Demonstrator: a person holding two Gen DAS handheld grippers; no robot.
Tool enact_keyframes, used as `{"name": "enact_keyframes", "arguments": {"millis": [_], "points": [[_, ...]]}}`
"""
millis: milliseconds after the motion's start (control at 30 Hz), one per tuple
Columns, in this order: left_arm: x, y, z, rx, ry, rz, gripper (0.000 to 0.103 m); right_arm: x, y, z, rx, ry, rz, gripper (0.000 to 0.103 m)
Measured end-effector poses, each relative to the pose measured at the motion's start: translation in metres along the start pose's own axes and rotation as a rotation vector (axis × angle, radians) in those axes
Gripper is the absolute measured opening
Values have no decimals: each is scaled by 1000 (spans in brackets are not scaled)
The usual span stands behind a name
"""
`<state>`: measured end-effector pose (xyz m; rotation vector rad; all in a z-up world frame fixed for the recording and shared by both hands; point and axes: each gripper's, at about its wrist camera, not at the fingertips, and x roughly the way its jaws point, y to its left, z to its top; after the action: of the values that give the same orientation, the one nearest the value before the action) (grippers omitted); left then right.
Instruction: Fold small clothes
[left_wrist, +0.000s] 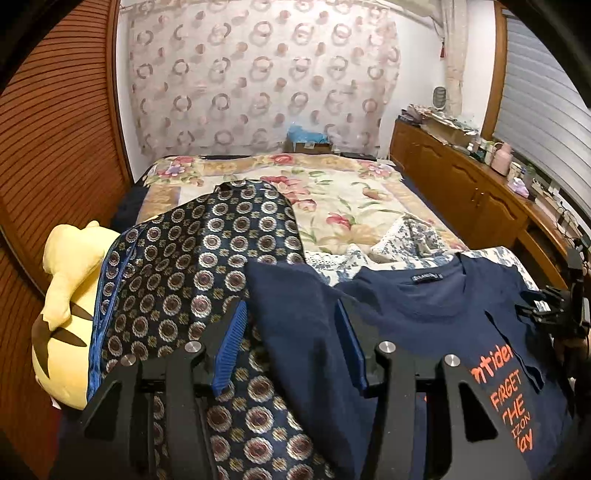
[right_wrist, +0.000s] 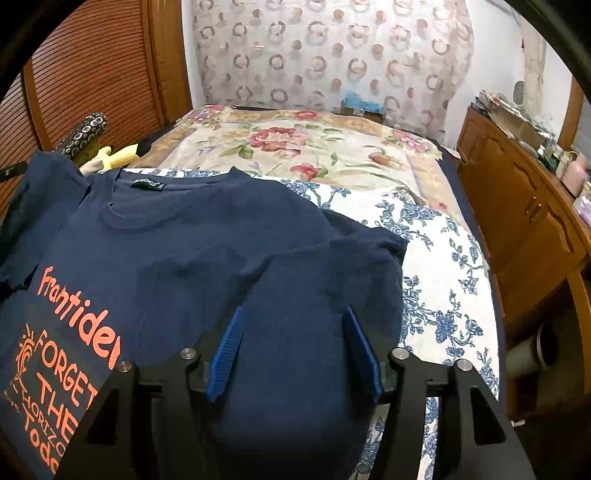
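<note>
Lying flat, soft navy T-shirt (right_wrist: 207, 236) shows orange lettering on floral sheet (right_wrist: 436, 266).

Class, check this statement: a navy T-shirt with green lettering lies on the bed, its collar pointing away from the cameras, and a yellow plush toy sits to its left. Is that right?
Not quite. The lettering on the T-shirt is orange, not green; the right wrist view shows it clearly. The rest holds: the shirt lies on the bed with its collar at the far end, and the plush toy sits to its left.
</note>
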<state>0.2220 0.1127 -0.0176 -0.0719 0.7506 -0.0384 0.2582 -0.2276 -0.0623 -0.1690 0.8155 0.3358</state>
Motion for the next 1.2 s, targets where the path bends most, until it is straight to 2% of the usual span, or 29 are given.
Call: {"name": "enact_keyframes", "arguments": {"millis": [167, 500, 600, 633, 700, 833, 967, 1033, 1200], "points": [[7, 3, 8, 6, 12, 5, 48, 4, 0, 0, -4, 3, -2, 73], [21, 4, 13, 14, 51, -12, 45, 8, -5, 1, -3, 12, 4, 82], [22, 2, 11, 21, 61, -28, 34, 8, -7, 1, -2, 12, 5, 82], [23, 2, 10, 23, 61, -31, 26, 8, -8, 1, -1, 12, 7, 82], [23, 2, 10, 26, 62, -37, 18, 7, -11, 1, 6, 12, 14, 81], [18, 1, 9, 33, 47, -48, 7, -3, -28, 2, 49, -9, 4, 77], [10, -4, 10, 37, 19, -71, 5, -12, -57, 4, 97, -18, -40, 76], [6, -9, 8, 41, 7, -85, 4, -8, -69, 5, 111, -5, -43, 71], [-8, -24, 1, 53, -9, -125, 3, 10, -85, 6, 148, 26, 10, 61]]}}
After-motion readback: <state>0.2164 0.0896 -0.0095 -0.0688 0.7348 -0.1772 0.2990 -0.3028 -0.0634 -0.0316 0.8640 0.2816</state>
